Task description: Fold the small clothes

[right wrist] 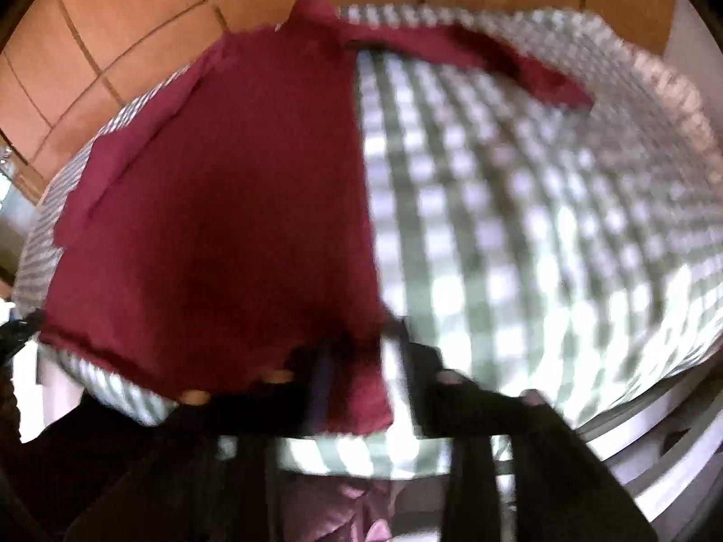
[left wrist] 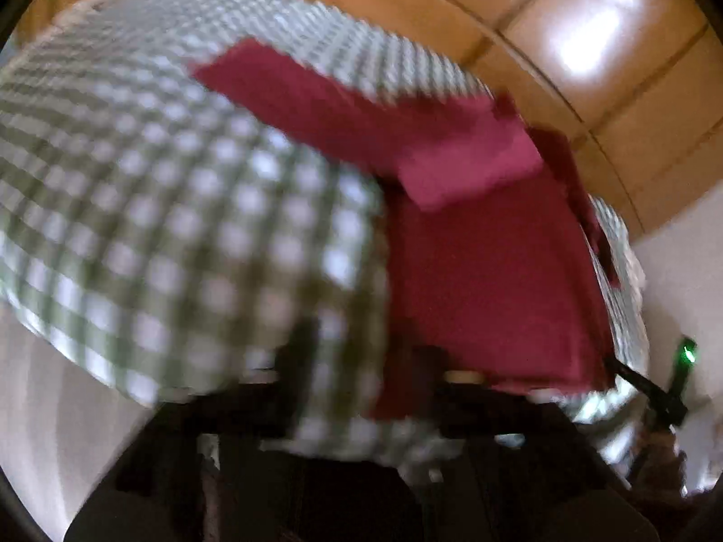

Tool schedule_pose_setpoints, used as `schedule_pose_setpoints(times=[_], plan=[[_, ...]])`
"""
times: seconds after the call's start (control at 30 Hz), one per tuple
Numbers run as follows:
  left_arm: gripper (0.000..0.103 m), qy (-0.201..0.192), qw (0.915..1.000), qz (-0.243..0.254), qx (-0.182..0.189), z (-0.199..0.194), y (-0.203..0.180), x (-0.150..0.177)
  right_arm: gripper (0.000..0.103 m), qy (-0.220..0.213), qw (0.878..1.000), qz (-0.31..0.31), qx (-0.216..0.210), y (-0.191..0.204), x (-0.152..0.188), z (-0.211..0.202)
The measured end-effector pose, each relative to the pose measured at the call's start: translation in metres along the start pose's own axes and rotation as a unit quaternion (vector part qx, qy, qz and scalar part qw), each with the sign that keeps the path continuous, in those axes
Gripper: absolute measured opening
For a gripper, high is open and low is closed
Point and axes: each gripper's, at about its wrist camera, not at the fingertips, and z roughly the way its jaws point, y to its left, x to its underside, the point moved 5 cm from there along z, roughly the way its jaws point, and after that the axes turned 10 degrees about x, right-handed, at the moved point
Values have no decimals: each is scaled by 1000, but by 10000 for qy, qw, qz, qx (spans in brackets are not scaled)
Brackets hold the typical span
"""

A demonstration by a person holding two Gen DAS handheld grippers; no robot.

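Checked tablecloth [left wrist: 158,180], maroon garment [right wrist: 217,226] flat, both grippers [left wrist: 361,361] [right wrist: 361,361] apart, holding nthg.

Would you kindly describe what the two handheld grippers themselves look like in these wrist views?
Both frames are blurred. The left gripper shows as black, blocky jaws on a dark body filling the bottom edge. The right gripper looks the same: black jaws on a black crossbar and frame. In the left view a small green light glows on the other gripper.
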Motion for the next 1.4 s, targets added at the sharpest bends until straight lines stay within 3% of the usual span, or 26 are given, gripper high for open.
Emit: schedule_pose_setpoints(times=[0.03,0.17,0.33,0.47,0.57,0.67,0.73,0.8,0.9,0.97,1.1,1.27,1.33,1.4], plan=[[65,-267,9994,-44,-193,-6,8,-13,60,-182,9998,21,45,-1,-9,-6],[65,-615,9950,-263,-740,-11,36,-53,65,-506,9985,-31,-204,31,-35,-13],[67,-809,9855,220,-1475,-2,63,-118,72,-453,9948,-613,-673,103,-34,-1],[71,-665,9775,494,-1941,15,86,-156,75,-291,9910,-905,-938,155,-28,15],[71,-415,9785,556,-1943,36,98,-181,79,-144,9897,-1026,-991,178,-20,30],[70,-139,9803,518,-1903,58,108,-196,90,-162,9894,-1190,-819,188,-15,36],[46,43,9830,488,-1768,72,113,-198,92,-141,9897,-1184,-795,189,-16,39],[8,10,9822,674,-1755,79,109,-200,92,-118,9903,-1135,-793,189,-17,43],[6,-445,9758,859,-1962,65,103,-210,94,-122,9902,-1167,-758,190,-17,44],[5,-804,9727,606,-2089,45,115,-222,97,-131,9898,-1219,-721,194,-16,44],[5,-1486,9561,2,-2527,-4,154,-244,100,-139,9898,-1246,-670,198,-16,46],[5,-2240,9173,-551,-3245,-66,195,-264,101,-142,9900,-1271,-589,203,-17,48],[5,-2344,9094,-760,-3352,-81,210,-269,101,-134,9901,-1274,-572,202,-18,49],[5,-2279,9092,-899,-3367,-81,221,-271,101,-141,9902,-1281,-545,202,-17,48]])
